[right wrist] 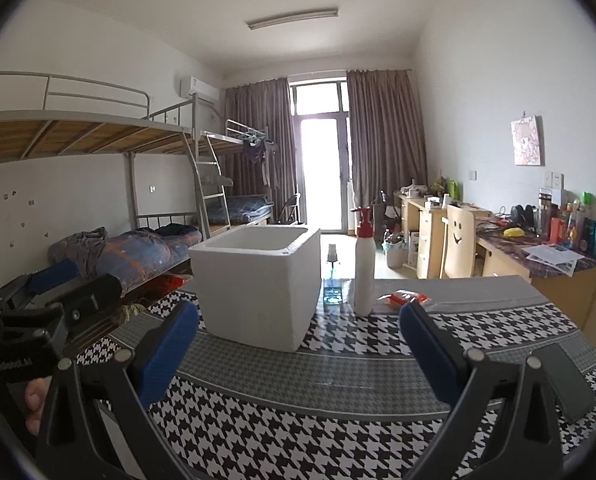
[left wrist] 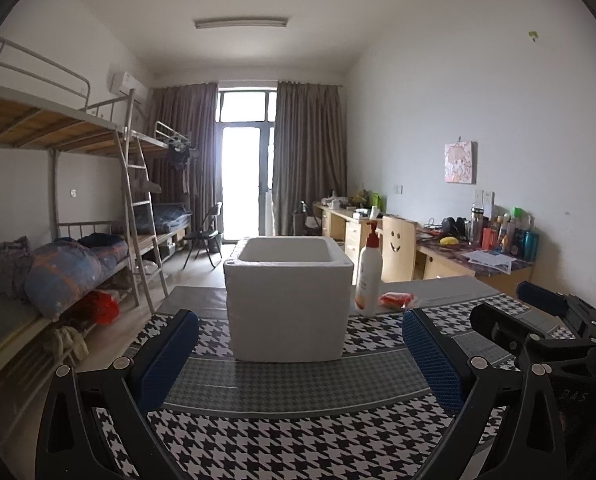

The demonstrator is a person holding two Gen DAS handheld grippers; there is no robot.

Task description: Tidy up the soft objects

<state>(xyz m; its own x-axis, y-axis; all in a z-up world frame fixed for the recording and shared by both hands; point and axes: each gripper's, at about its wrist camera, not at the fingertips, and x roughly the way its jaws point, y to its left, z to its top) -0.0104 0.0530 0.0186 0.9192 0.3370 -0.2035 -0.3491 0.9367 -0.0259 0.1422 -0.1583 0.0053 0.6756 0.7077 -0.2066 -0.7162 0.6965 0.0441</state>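
Two grippers hang over the houndstooth tablecloth (left wrist: 298, 432), each with its blue-padded jaws spread wide and nothing between them: the left gripper (left wrist: 299, 354) faces the box head-on, the right gripper (right wrist: 298, 352) points at it from the right. Just beyond the fingertips stands a white foam box (left wrist: 288, 300), open at the top, its inside hidden from both views. Beside the box on its right is a white pump bottle with a red top (right wrist: 364, 264), and right of that lies a soft red packet in clear wrap (right wrist: 405, 298). Behind the box's corner stands a small clear bottle of blue liquid (right wrist: 332, 280). Farther off are bunk beds (left wrist: 74, 216) and desks (right wrist: 529, 256).
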